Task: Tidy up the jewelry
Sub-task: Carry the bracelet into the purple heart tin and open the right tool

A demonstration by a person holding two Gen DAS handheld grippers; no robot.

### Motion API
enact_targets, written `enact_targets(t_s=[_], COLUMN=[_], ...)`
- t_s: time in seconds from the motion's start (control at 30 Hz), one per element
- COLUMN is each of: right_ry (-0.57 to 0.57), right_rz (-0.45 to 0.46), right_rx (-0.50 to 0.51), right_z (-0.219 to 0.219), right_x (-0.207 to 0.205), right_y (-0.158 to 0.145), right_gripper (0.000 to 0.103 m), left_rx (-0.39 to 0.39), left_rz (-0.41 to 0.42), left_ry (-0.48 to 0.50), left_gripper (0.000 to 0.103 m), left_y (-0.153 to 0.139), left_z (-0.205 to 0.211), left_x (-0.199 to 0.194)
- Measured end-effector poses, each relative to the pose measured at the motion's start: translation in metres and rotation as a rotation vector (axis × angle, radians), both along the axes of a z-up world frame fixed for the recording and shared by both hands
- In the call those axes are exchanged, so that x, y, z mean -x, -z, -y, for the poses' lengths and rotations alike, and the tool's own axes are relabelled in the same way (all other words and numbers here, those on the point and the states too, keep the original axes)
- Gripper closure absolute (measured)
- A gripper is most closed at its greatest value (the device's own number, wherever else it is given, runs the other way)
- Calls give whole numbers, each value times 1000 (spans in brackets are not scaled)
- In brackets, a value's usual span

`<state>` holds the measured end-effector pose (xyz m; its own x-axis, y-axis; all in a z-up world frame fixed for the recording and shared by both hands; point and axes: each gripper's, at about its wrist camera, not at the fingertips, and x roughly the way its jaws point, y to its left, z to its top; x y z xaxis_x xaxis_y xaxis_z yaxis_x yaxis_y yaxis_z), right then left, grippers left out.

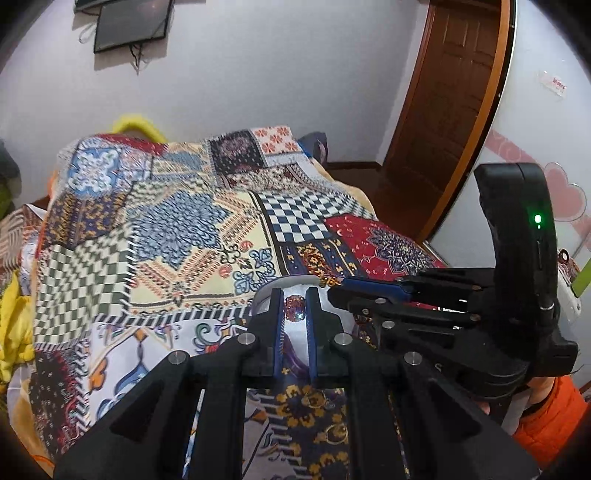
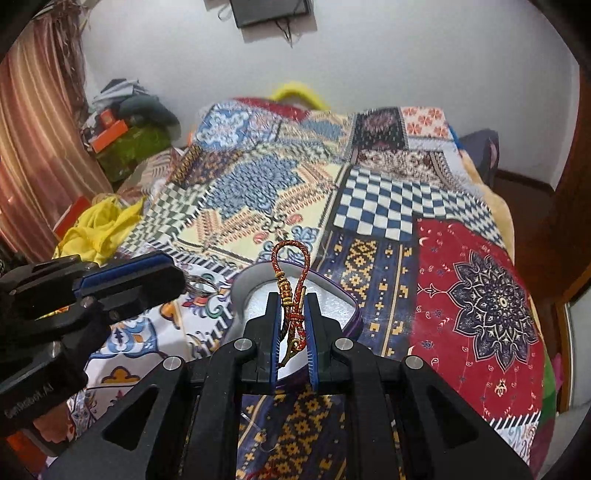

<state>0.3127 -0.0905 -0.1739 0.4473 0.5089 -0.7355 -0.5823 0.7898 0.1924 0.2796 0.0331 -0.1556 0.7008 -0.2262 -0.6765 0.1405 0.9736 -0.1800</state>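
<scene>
My left gripper (image 1: 294, 308) is shut on a pink-red sparkly gem piece (image 1: 294, 307), held over a white, purple-edged jewelry box (image 1: 291, 282) on the patchwork bed cover. My right gripper (image 2: 294, 312) is shut on a red and gold braided cord bracelet (image 2: 291, 269), whose loop stands up above the fingertips, over the same box (image 2: 332, 299) with its white lining. The right gripper also shows at the right of the left wrist view (image 1: 373, 291), and the left gripper at the left of the right wrist view (image 2: 129, 280). A metal ring (image 2: 202, 284) lies just past the left gripper's tips.
The patchwork cover (image 2: 369, 206) spans the whole bed. Yellow cloth (image 2: 99, 225) and piled boxes and clothes (image 2: 125, 129) lie at the left by a curtain. A brown door (image 1: 443, 110) stands at the right. A dark frame (image 2: 269, 11) hangs on the far wall.
</scene>
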Motion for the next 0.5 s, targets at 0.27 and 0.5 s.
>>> enact_targets(t_s=[0.27,0.5], right_ry=[-46,-37], right_rz=[-90,-49], right_rx=[30,43], right_z=[0,8], right_x=[-9,-4], right_y=[9,5], right_gripper=[89,82], left_rx=[18,35], left_rz=[-78,-108], left_ry=[22,29], left_gripper=[93,93], left_y=[20,30], left_z=[2,2], left_x=[-23,-28])
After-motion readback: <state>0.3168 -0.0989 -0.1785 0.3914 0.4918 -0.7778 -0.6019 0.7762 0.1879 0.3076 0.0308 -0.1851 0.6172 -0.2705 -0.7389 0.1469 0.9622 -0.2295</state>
